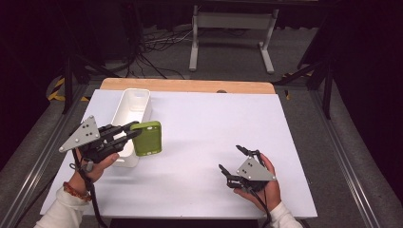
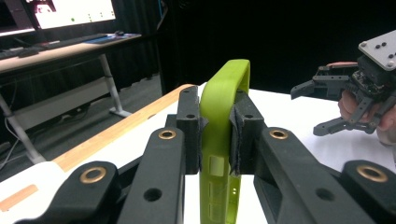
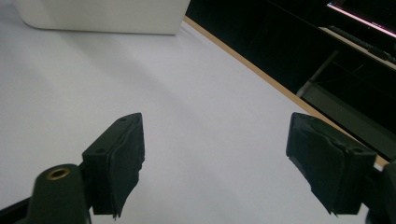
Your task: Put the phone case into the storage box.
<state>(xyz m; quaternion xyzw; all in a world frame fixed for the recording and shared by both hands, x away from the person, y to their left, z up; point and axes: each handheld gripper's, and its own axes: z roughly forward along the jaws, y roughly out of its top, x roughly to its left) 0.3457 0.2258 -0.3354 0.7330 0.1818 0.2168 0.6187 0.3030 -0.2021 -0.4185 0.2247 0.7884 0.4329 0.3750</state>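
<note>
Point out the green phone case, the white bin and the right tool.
green phone case (image 1: 148, 138), high view, middle of its flat face.
white bin (image 1: 142, 113), high view, its right wall.
right tool (image 1: 233, 162), high view, midway between its open fingertips.

In the left gripper view the green phone case (image 2: 219, 140) runs off the bottom edge, its sides covered where the jaws press it. The white bin (image 3: 100, 16) is cut by the top edge in the right gripper view, and the left gripper (image 1: 124, 134) hides its near end from above.
</note>
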